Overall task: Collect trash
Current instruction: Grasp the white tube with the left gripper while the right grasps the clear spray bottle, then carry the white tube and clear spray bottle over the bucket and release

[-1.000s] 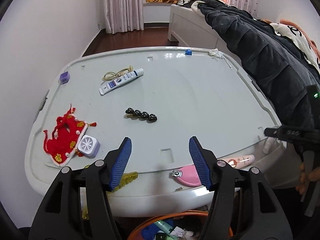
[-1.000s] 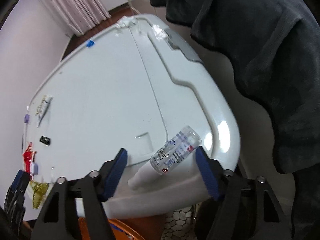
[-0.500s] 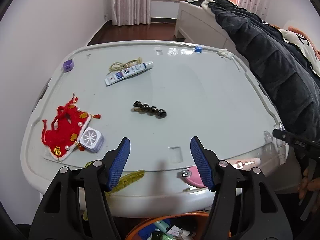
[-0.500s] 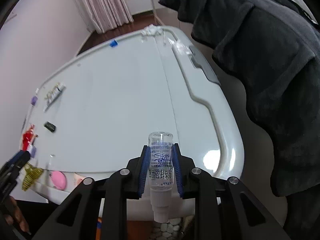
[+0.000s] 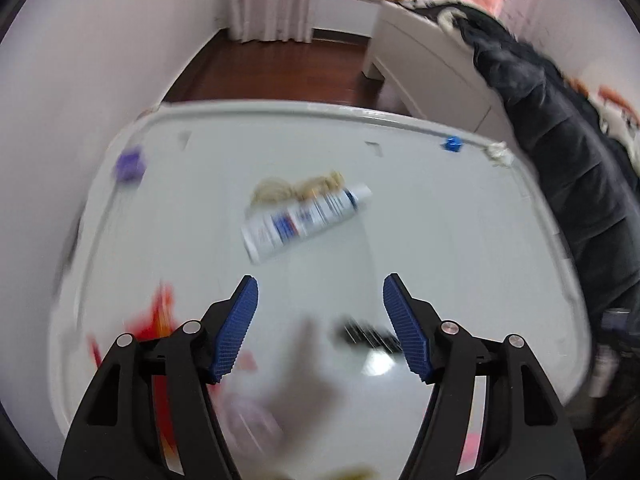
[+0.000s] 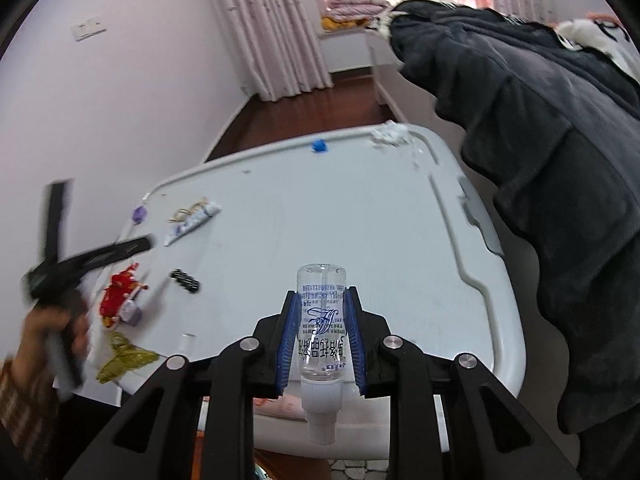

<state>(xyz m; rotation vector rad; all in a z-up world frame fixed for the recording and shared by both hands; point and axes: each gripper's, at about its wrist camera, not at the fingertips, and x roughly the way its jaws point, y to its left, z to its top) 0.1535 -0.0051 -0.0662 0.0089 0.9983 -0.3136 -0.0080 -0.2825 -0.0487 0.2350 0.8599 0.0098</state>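
The left gripper (image 5: pixel 320 320) hangs spread and empty above the white counter (image 5: pixel 460 240), its blue pads pointed at a white tube (image 5: pixel 306 216) with blue print — the nearest piece of likely trash on that side. The tube lies flat, ahead of the gripper and slightly to its left, its long axis running diagonally from the flat crimped end at lower left to the cap at upper right. A tangle of tan rubber bands (image 5: pixel 298 188) sits just beyond the tube, touching or nearly touching it; motion blur leaves that unclear. As the pads face now, the tube's length crosses their gap at a slant, so the judgement is that a turn of the wrist would be needed to close across its narrow width.

The right gripper (image 6: pixel 320 332) is pinching a clear plastic bottle (image 6: pixel 321 320) about its middle, white cap toward the camera and base pointing away, held at the counter's near edge. It is well apart from the tube, which in the right wrist view lies far off toward the left side of the counter — the left gripper is plainly the nearer one. A black beaded hair clip (image 6: pixel 185 280) lies between the two.
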